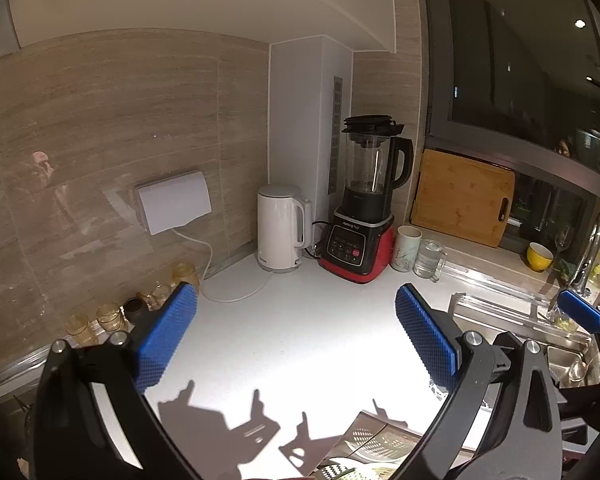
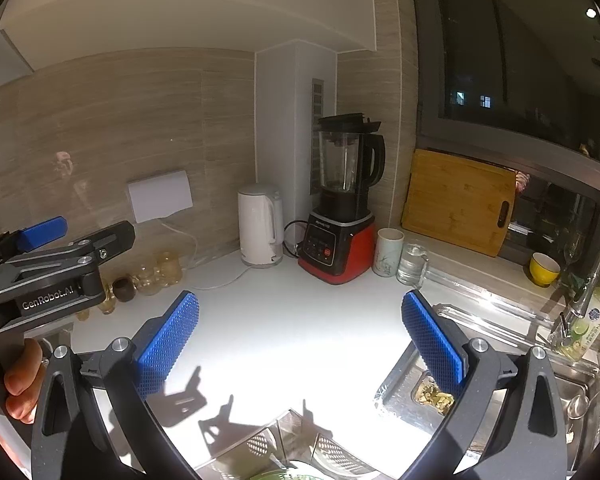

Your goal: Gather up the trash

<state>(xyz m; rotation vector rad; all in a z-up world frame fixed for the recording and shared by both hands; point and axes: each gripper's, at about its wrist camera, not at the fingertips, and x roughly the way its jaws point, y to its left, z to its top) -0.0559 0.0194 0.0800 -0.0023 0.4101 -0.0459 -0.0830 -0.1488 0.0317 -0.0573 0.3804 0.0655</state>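
- The trash shows as yellowish food scraps lying in one foil tray, which sits on the white surface to the right of and nearer than the blender, just beside the sink.
- Right tongs: blue pads wide apart, holding nothing, over the surface in front of the blender.
- Left tongs: likewise spread wide and empty, left of the right pair; a hand grips the handle.
- One perforated metal container sits at the near edge, something green in it.
- Left of the blender: one white kettle, then a cluster of amber glasses.
- Right of the blender: one white cup, one clear mug, one cutting board, one yellow bowl.
- One spoon lies in the sink.
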